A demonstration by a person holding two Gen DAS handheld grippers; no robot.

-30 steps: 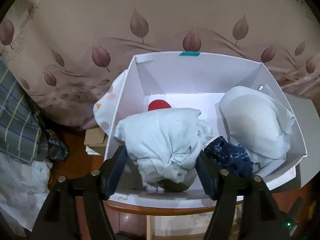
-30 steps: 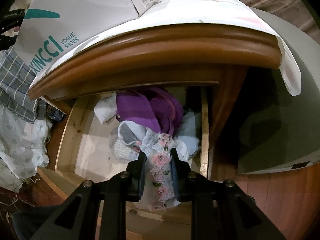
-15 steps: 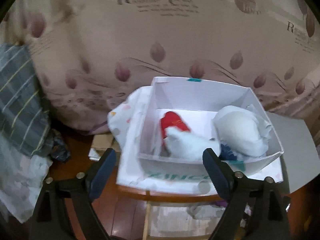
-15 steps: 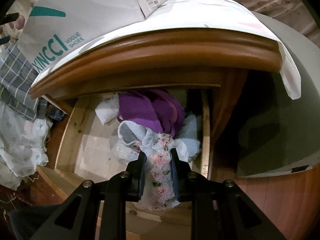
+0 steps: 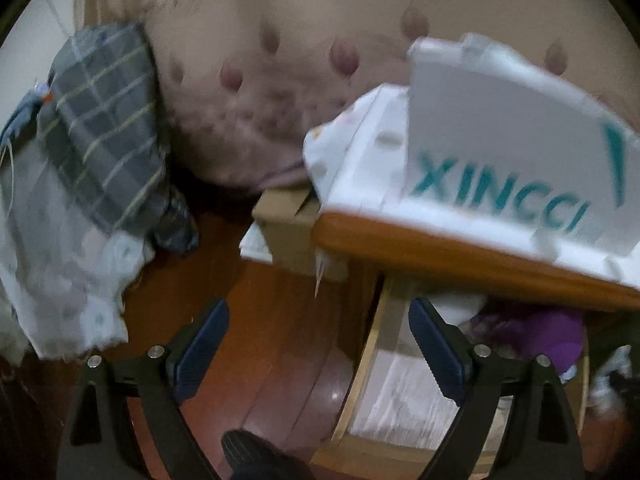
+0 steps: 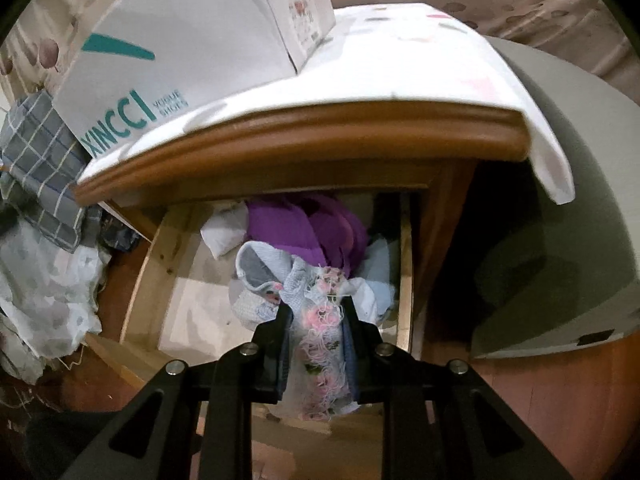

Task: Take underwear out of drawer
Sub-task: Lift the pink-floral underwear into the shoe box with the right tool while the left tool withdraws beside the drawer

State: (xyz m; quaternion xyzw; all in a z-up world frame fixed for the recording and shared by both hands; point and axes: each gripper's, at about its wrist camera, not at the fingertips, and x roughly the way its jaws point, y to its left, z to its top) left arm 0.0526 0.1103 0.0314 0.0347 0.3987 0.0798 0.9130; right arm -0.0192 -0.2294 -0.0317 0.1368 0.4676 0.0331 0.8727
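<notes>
Right wrist view shows the right gripper pinching flowery underwear between its fingers to lift it from the drawer, while the left gripper is opening, holding nothing.

both tools (left, right) have black angular frames, silver screws and dark blue pads.

Left gripper tilts downward, jaws opening and empty; right gripper jaws clamped on cloth
</notes>
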